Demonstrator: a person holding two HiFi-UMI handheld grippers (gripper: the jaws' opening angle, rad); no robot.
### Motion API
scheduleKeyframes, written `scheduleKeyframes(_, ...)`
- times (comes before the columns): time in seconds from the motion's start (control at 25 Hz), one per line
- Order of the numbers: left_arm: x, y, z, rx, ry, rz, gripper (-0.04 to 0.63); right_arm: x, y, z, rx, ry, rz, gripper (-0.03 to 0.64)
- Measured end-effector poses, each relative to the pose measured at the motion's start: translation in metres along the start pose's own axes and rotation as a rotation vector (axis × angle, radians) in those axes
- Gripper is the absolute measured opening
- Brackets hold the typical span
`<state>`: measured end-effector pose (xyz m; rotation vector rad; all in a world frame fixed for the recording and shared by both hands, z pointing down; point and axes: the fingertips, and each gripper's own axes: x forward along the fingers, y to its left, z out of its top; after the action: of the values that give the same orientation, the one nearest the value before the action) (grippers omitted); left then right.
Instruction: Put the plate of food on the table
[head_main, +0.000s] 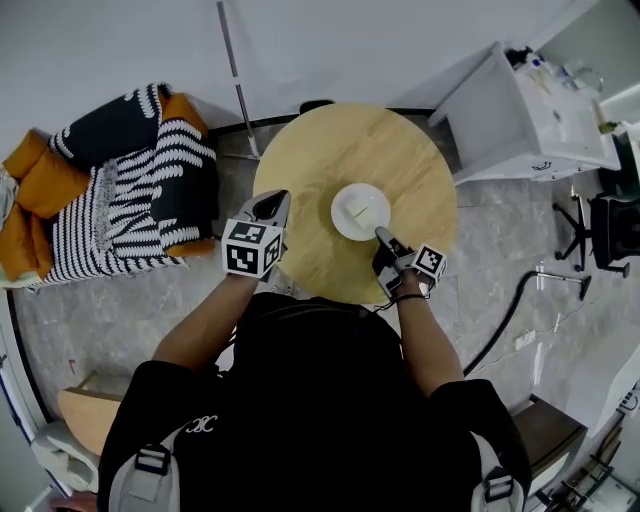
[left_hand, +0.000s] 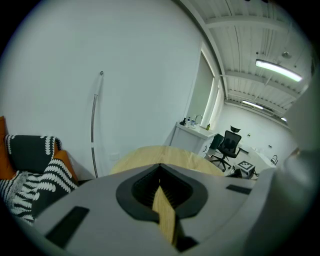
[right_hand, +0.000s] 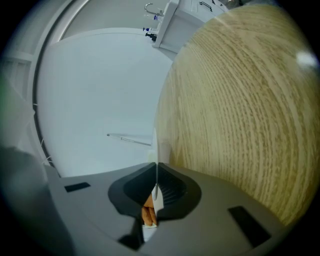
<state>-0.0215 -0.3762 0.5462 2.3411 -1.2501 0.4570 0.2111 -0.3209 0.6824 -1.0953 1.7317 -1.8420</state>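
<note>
fingers (right_hand: 215, 210) of the right gripper (head_main: 385, 239) pinch the plate's (head_main: 362, 222) near rim, about mid-worktop (head_main: 320, 150); the left gripper (head_main: 272, 204), pressed together on nothing, hovers by the left edge. letting go with the plate tilted could slide the food (head_main: 358, 208) off. whether the plate touches the wood is unclear, and the food is too small to name.

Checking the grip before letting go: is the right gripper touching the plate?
Touching. The right gripper view shows the right gripper with its jaws shut on the thin white rim of the plate; the head view agrees.
</note>
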Motion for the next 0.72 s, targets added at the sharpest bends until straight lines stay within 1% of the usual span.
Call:
scheduleKeyframes(0.2, 0.0, 0.007, 0.001, -0.004, 0.001, 0.009, 0.008, 0.009, -0.001, -0.007, -0.016, 0.031, -0.014, 0.018)
scheduleKeyframes(0.4, 0.002, 0.004, 0.0, -0.007, 0.006, 0.007, 0.008, 0.01, -0.006, -0.016, -0.018, 0.067, -0.037, 0.018)
scheduleKeyframes(0.72, 0.002, 0.003, -0.005, -0.01, 0.021, 0.006, 0.008, 0.011, -0.012, -0.023, -0.015, 0.09, -0.054, 0.018)
